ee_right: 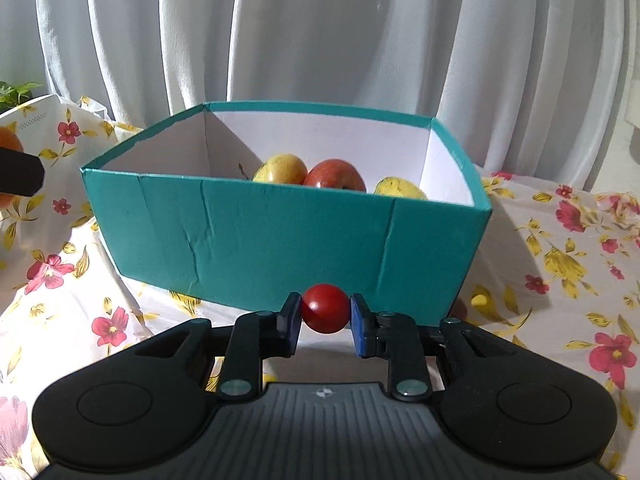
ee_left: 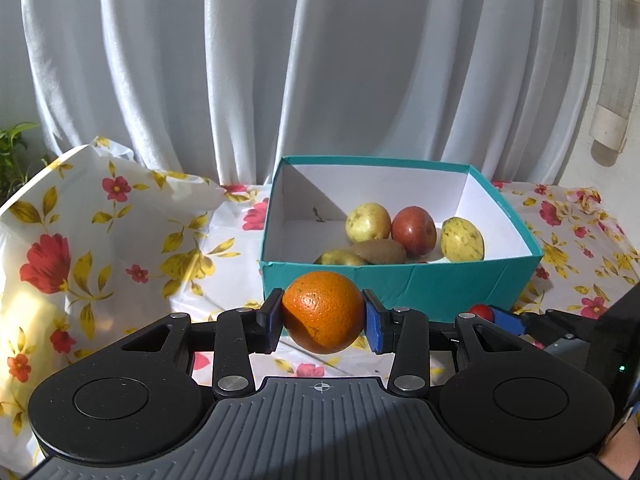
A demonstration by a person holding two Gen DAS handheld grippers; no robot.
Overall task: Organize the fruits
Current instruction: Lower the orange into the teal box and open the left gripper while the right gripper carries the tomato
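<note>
My left gripper (ee_left: 323, 318) is shut on an orange (ee_left: 322, 312), held just in front of the teal box (ee_left: 400, 280). Inside the box lie several fruits: a yellow-green apple (ee_left: 368, 222), a red apple (ee_left: 413, 230), another yellow fruit (ee_left: 462, 239) and a kiwi (ee_left: 379, 251). My right gripper (ee_right: 325, 318) is shut on a small red tomato (ee_right: 325, 308), low before the box's near wall (ee_right: 280, 240). That gripper with its tomato (ee_left: 481, 311) shows at the right of the left wrist view. The orange (ee_right: 9, 140) peeks in at the left edge of the right wrist view.
A floral cloth (ee_right: 560, 260) covers the table. A floral bag (ee_left: 80, 220) stands left of the box. White curtains (ee_left: 320, 60) hang behind. A green plant (ee_left: 14, 148) is at the far left and a plastic tube (ee_left: 616, 80) hangs on the right wall.
</note>
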